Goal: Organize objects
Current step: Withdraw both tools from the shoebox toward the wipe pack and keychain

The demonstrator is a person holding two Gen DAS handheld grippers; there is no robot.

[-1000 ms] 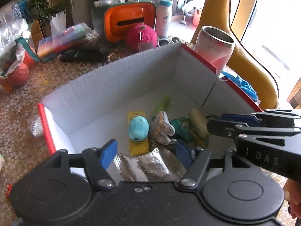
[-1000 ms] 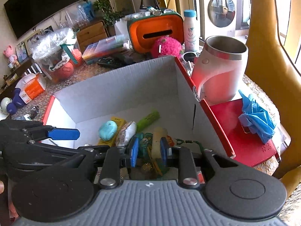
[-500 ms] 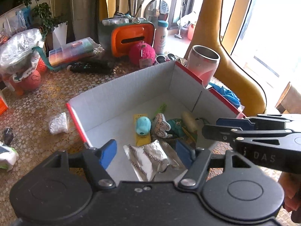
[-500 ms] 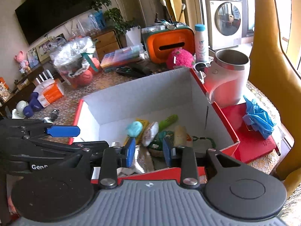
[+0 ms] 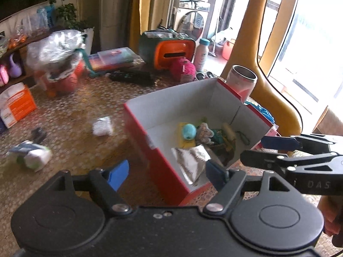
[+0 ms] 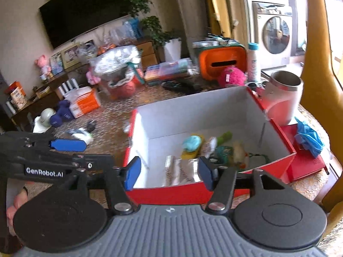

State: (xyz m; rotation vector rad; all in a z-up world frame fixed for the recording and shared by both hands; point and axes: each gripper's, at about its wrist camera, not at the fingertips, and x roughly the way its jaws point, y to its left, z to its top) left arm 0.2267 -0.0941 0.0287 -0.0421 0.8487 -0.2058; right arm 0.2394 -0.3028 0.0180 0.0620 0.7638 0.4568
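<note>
Left-wrist view shows both my grippers, left (image 5: 167, 172) and right (image 6: 169, 172), spread wide and empty above the red box (image 5: 158, 150), so reaching for the blurred white packet (image 5: 102, 126) risks misjudging it.

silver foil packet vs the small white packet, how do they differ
The silver foil packet lies inside the red box, near its front wall; the small white packet lies outside, on the patterned table left of the box. The foil one is shiny and clearly larger; the white one is matte. Both lie flat, ungripped.
</note>
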